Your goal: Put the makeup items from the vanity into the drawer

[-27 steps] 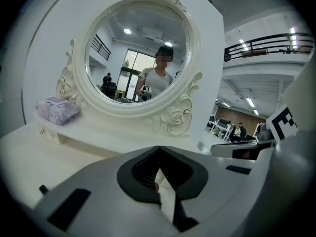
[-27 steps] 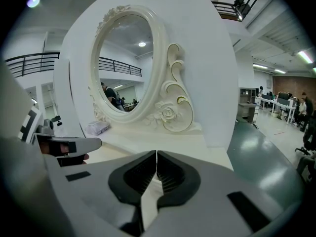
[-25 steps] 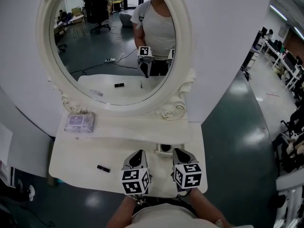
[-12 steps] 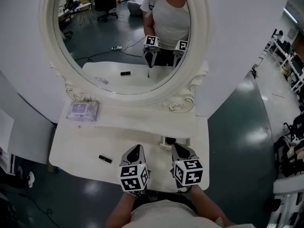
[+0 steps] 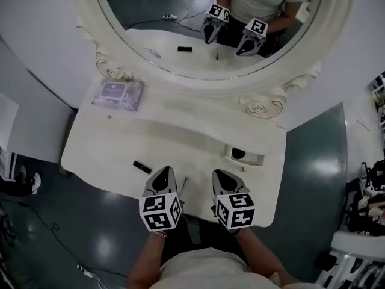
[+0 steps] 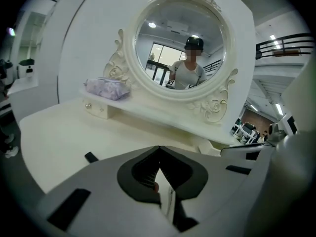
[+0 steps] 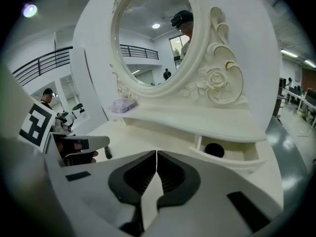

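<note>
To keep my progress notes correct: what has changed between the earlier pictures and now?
The left gripper and right gripper seem to have drawn back slightly toward the front edge of the vanity, both shut and empty. Nothing was taken or released. The black tube, purple pack and open drawer stayed in place.

Bright, even overhead light — fisheye corners black, near foreground perhaps blurred.

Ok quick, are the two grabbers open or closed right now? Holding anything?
Left gripper: closed, holding nothing.
Right gripper: closed, holding nothing.
</note>
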The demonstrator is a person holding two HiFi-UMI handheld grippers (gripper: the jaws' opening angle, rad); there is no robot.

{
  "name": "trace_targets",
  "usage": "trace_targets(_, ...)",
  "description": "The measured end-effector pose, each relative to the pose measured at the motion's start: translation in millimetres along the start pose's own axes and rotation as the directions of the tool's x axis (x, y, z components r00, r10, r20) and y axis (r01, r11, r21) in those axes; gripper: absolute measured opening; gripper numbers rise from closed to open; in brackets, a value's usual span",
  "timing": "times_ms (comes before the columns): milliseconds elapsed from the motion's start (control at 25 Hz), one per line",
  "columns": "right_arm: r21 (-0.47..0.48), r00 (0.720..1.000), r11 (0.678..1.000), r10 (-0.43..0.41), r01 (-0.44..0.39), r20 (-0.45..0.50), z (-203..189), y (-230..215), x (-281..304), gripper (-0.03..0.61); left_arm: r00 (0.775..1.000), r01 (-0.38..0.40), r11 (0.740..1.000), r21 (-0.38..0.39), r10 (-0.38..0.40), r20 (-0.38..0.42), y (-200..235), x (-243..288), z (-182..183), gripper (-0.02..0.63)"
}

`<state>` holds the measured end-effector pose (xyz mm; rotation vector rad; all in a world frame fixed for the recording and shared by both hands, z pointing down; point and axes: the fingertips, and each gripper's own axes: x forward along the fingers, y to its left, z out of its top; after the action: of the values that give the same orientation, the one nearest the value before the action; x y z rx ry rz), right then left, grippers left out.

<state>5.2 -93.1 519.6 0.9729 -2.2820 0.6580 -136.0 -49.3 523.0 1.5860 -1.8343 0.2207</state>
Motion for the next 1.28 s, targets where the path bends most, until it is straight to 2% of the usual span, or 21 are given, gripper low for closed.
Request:
trace_targets(240,-0.005,0.997,0.999,0.037,-0.037,-0.075,-35,34,26,0.021,0.998,-0.044,0.998,-0.037,0.043,-0.041,42,-6,-29,0.005)
trace_targets(520,0.006,0.990,0.999,0.044,-0.043,-0.131,-60,54,48,0.025,0.997,-0.042,0.998,-0.046,0.039,-0.072,62,-8,-50,0.005)
trace_targets(720,0.016,0.988,0.999,0.040,-0.038,-0.147,-68,62,59,0.030,0.997,-0.020,0.999,-0.044,0.017,-0.078,68,-5,-55,0.005)
trace_targets(840,0.022,0.986,0.999,0.035,-0.031,-0.165,-73,65,65,0.073,0.996,-0.012,0.999,-0.044,0.009,-0.086,72,-2,-58,0.005)
trace_targets(1280,0.016,0.974,1.000,0.010,-0.007,-0.224,-81,69,84,0.104,0.995,0.005,0.998,-0.061,-0.011,-0.101,85,5,-59,0.005)
